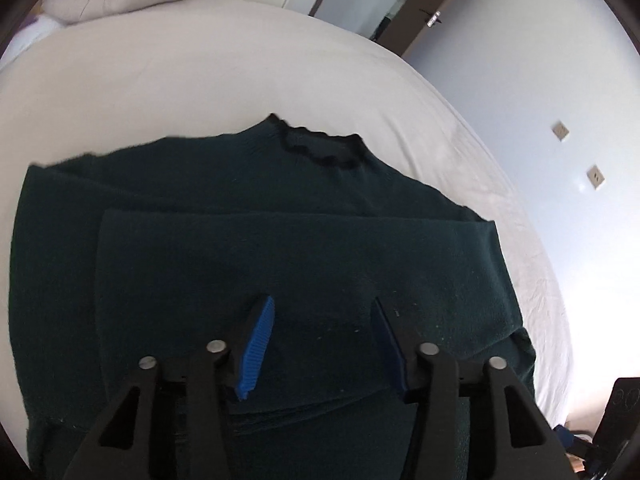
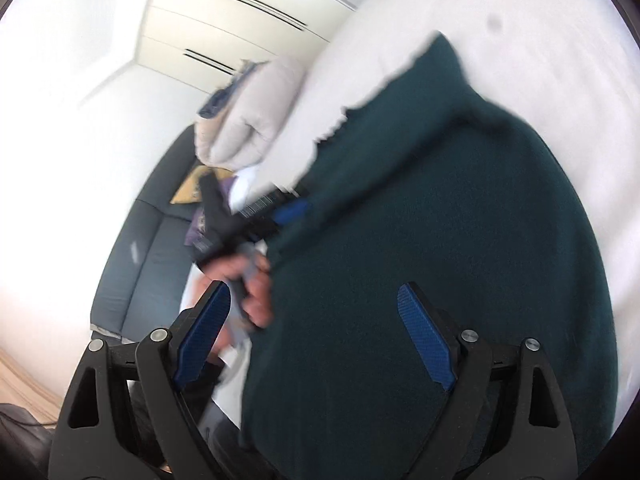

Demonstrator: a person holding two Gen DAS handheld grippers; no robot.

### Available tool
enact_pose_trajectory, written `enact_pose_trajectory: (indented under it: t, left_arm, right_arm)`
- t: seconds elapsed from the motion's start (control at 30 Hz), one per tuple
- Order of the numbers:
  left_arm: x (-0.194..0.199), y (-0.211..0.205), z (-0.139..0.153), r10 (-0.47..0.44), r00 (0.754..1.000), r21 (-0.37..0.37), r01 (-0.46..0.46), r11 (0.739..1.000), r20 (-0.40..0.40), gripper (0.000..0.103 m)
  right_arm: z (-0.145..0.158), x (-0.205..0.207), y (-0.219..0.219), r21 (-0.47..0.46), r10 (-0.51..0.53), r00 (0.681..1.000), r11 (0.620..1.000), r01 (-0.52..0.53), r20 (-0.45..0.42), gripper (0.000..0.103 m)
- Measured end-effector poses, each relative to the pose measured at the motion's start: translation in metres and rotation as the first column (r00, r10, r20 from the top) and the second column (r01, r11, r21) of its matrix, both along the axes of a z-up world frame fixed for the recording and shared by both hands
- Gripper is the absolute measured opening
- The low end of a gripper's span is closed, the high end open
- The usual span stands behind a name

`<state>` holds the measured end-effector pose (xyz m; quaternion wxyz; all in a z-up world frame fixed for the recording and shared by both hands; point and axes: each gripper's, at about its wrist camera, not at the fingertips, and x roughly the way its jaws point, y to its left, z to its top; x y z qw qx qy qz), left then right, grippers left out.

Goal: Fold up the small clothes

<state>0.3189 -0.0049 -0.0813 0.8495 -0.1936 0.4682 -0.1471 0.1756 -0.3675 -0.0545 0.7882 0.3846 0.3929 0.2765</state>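
Sweater (image 1: 248, 264), dark green, unlabelled, lies on my bed (image 1: 200, 80); left gripper (image 1: 322, 312) and right gripper (image 2: 314, 300) both gape, gripping nothing.

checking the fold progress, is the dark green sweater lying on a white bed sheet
Yes, the left wrist view shows the dark green sweater spread flat on the white bed sheet.

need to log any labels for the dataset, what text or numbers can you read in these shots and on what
No text can be read in either view.
dark green sweater: no tag or print shows.
left gripper in the right wrist view: a white barcode-like strip on its body, too blurred to read.
wall plates: plain sockets, no lettering legible.
dark device at the lower right edge: faint marks, unreadable.
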Motion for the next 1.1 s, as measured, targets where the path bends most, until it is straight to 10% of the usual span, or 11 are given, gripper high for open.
enact_pose_trajectory:
  t: [0.1, 0.2, 0.4, 0.47, 0.7, 0.73, 0.9, 1.1]
  left_arm:
    - [-0.003, 0.023, -0.010, 0.038, 0.999, -0.049, -0.039, 0.998, -0.014, 0.010]
    - [-0.012, 0.041, -0.022, 0.060, 0.998, -0.091, -0.062, 0.994, -0.019, 0.005]
    - [-0.025, 0.048, -0.025, 0.051, 0.999, -0.127, -0.049, 0.991, 0.010, 0.005]
    - [-0.027, 0.052, -0.025, 0.047, 0.999, -0.137, -0.045, 0.989, 0.010, 0.005]
    - [-0.037, 0.059, -0.018, 0.065, 0.998, -0.144, -0.066, 0.987, -0.011, 0.004]
    - [-0.042, 0.061, -0.014, 0.065, 0.998, -0.142, -0.067, 0.988, -0.015, 0.007]
    - [-0.099, 0.075, 0.021, 0.110, 0.993, -0.049, -0.108, 0.993, 0.040, 0.086]
    - [-0.194, 0.110, 0.039, 0.161, 0.986, -0.099, -0.155, 0.983, 0.050, 0.087]
  right_arm:
    - [0.011, 0.050, 0.016, 0.070, 0.056, 0.998, 0.996, -0.056, 0.003, 0.082]
    - [-0.004, 0.111, 0.039, 0.145, 0.062, 0.996, 0.988, -0.052, -0.065, 0.057]
    - [-0.071, 0.184, 0.082, 0.173, 0.085, 0.958, 0.984, -0.038, -0.273, 0.052]
    - [-0.086, 0.179, 0.068, 0.188, 0.037, 0.955, 0.982, 0.020, -0.295, 0.035]
    - [-0.078, 0.128, -0.068, 0.192, -0.310, 0.912, 0.910, 0.367, -0.269, 0.037]
    - [-0.067, 0.114, -0.081, 0.162, -0.336, 0.911, 0.911, 0.379, -0.240, 0.043]
    - [-0.030, 0.036, -0.103, 0.022, -0.330, 0.935, 0.942, 0.336, -0.128, 0.063]
    - [-0.012, -0.051, -0.105, -0.105, -0.272, 0.958, 0.959, 0.262, -0.088, 0.063]
